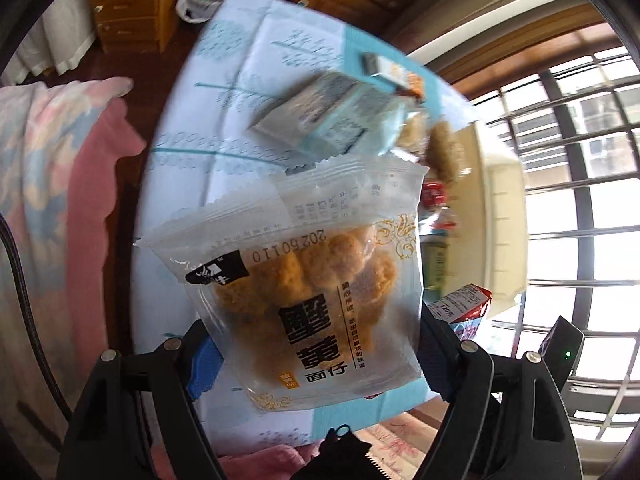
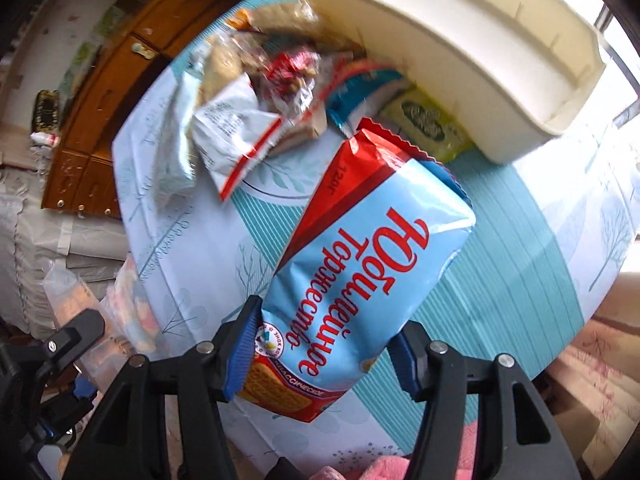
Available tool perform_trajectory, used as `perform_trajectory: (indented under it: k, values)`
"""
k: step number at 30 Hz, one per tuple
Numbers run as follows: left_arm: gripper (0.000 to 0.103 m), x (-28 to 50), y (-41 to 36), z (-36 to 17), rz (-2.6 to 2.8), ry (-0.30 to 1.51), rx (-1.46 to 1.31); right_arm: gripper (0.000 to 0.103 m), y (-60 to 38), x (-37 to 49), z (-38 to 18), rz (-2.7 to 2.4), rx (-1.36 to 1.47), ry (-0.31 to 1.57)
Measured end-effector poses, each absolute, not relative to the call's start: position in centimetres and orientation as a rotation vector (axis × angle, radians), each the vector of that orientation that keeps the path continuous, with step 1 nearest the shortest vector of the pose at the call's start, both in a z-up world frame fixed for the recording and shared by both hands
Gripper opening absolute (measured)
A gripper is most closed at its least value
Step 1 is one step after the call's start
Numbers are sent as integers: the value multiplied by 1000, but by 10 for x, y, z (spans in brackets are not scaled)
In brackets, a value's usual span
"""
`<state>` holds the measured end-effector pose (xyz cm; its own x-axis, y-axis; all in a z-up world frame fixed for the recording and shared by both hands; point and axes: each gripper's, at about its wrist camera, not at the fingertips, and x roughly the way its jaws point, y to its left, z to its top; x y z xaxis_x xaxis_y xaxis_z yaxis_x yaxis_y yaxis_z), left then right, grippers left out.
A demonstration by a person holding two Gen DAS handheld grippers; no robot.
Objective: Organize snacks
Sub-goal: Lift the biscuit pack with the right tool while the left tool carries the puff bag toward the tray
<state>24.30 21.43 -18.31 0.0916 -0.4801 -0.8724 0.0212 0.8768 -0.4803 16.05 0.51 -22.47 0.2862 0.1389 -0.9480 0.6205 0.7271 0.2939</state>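
My left gripper (image 1: 316, 364) is shut on a clear packet of golden fried snack (image 1: 304, 280) and holds it above the table. My right gripper (image 2: 324, 360) is shut on a blue and red biscuit pack (image 2: 368, 264) with red lettering, lifted over the table. A cream plastic bin (image 2: 460, 52) stands at the table's far edge; in the left wrist view it (image 1: 504, 216) is at the right. A pile of loose snacks (image 2: 272, 92) lies next to the bin; in the left wrist view a pale blue box (image 1: 320, 116) lies in the pile.
The table has a blue and white patterned cloth (image 2: 500, 272). A green packet (image 2: 432, 124) lies against the bin. A wooden cabinet (image 2: 112, 112) stands beyond the table. A pink blanket (image 1: 52, 168) lies at the left. A barred window (image 1: 580, 200) is at the right.
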Motion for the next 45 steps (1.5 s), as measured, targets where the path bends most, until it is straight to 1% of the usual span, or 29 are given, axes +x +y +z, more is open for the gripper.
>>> perform_trajectory:
  k: [2, 3, 10, 18, 24, 32, 39, 45]
  values:
    - [80, 232, 212, -174, -421, 1392, -409, 59, -19, 138, -213, -356, 689, 1217]
    - [80, 228, 207, -170, -433, 1373, -409, 59, -38, 119, -195, -352, 676, 1194]
    - [80, 202, 177, -129, -463, 1196, -312, 59, -62, 106, -161, -309, 559, 1041]
    - [80, 180, 134, -93, -433, 1056, -265, 59, -97, 84, -121, -240, 409, 891]
    - [80, 164, 89, -81, -423, 1013, -224, 59, -137, 66, -101, -227, 304, 842]
    - [80, 147, 20, -73, -426, 963, -160, 59, -187, 50, -88, -224, 163, 814]
    - [80, 147, -38, -79, -435, 947, -129, 59, -229, 54, -84, -209, 98, 803]
    - [80, 157, -77, -93, -435, 972, -122, 60, -262, 66, -90, -201, 35, 821]
